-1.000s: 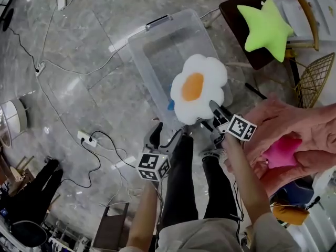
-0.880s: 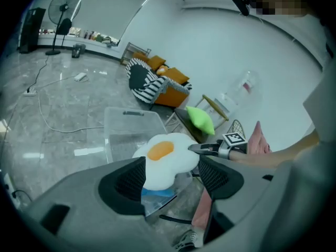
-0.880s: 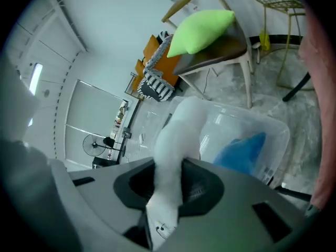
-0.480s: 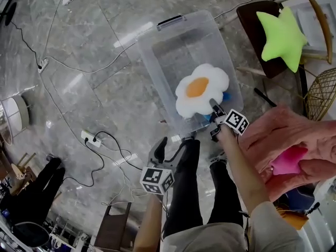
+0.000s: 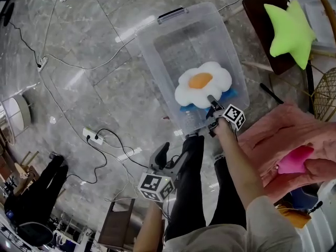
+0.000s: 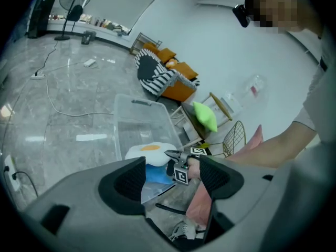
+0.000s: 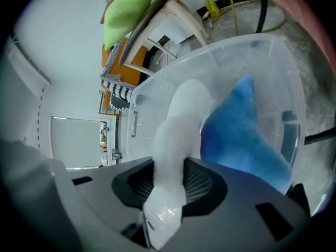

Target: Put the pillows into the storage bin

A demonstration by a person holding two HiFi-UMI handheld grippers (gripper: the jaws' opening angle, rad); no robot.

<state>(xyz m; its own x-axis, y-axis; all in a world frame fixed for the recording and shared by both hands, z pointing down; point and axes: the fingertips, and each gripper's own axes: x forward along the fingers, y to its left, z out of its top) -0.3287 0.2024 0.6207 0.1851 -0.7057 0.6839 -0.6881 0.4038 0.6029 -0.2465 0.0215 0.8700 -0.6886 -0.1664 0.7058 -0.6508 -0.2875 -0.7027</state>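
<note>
Step in hand: releasing the white flower-shaped pillow with an orange centre [image 5: 202, 84] into the clear plastic storage bin [image 5: 149, 56] on the grey stone floor [image 5: 79, 51].
Pillow's place: it lay inside the bin's walls at the near end, over a blue plush pillow [image 5: 231, 94] that was in the bin.
Right gripper [image 5: 210, 100]: it reached over the bin's near wall. Its jaws had just been opening and were narrowly parted. The white pillow's edge sat between them with both pads touching it.
Left gripper [image 5: 171, 159]: it hung near the person's legs, jaws wide apart, nothing between them.
Doing it well: the jaws probably needed to part fully before any lift, so the plush would not snag and ride out. The gripper could then draw straight up, clear of the near wall.
Left to do: a lime-green star pillow [image 5: 291, 28] on a dark chair [image 5: 257, 9] and a pink pillow [image 5: 294, 159] on pink cloth [image 5: 273, 138] lay outside the bin.
</note>
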